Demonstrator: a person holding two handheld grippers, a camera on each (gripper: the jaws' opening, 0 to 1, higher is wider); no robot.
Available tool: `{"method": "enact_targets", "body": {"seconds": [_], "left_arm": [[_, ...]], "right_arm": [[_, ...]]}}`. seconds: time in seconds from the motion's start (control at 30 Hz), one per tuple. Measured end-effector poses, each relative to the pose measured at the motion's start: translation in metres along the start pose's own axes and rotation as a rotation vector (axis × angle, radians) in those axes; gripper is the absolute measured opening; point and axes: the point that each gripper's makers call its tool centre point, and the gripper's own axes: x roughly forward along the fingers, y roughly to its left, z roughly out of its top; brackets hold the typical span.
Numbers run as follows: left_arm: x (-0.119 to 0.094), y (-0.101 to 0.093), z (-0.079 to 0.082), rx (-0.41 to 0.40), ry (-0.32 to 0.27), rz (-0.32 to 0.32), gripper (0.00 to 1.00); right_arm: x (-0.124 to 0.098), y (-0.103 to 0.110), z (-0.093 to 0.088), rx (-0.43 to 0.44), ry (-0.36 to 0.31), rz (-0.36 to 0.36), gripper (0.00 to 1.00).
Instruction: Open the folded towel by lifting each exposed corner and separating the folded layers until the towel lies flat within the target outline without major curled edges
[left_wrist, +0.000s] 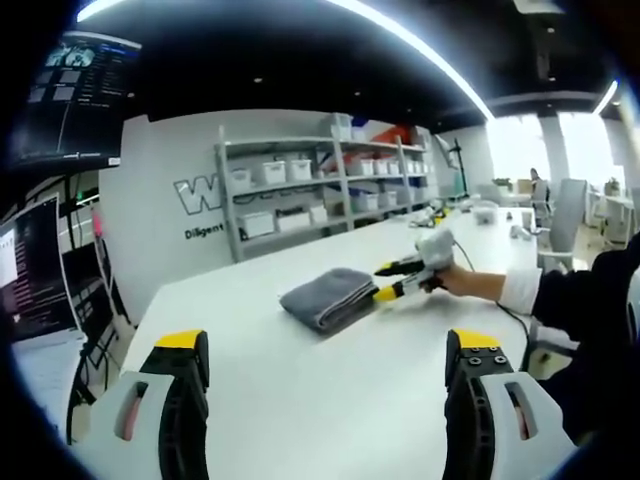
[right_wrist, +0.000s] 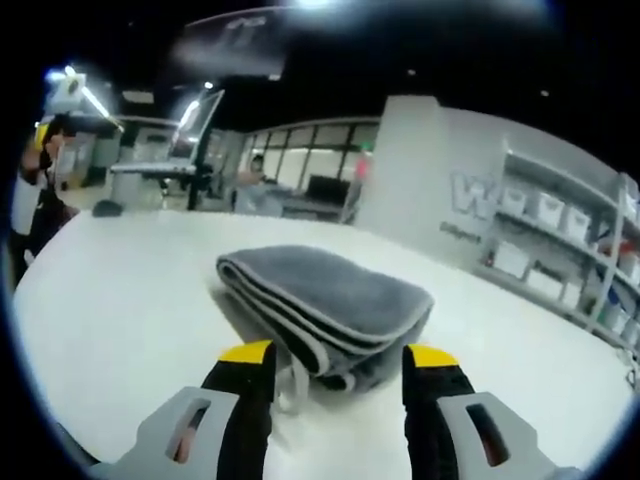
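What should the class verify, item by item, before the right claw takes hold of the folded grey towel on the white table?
1. Towel folded, layers stacked: ok, not yet opened.
2. Right claw open, its tips either side of the near edge of the towel: ok.
3. Right claw gripping cloth: not ok, nothing pinched yet.
4. Left claw open and well back from the towel: ok.
5. Bare table around the towel for spreading it: ok.
6. Target outline on the table: cannot tell, no marking shows.

Grey towel (right_wrist: 325, 305), folded, on table (right_wrist: 120, 300)
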Motion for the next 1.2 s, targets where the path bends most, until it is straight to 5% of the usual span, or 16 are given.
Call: {"method": "enact_targets", "body": {"seconds": [1.2], "left_arm": [[0.0034, -0.0020, -0.0034, 0.007, 0.018, -0.005, 0.97]], "right_arm": [[-0.0013, -0.0003, 0.0022, 0.000, -0.003, 0.003, 0.41]]}}
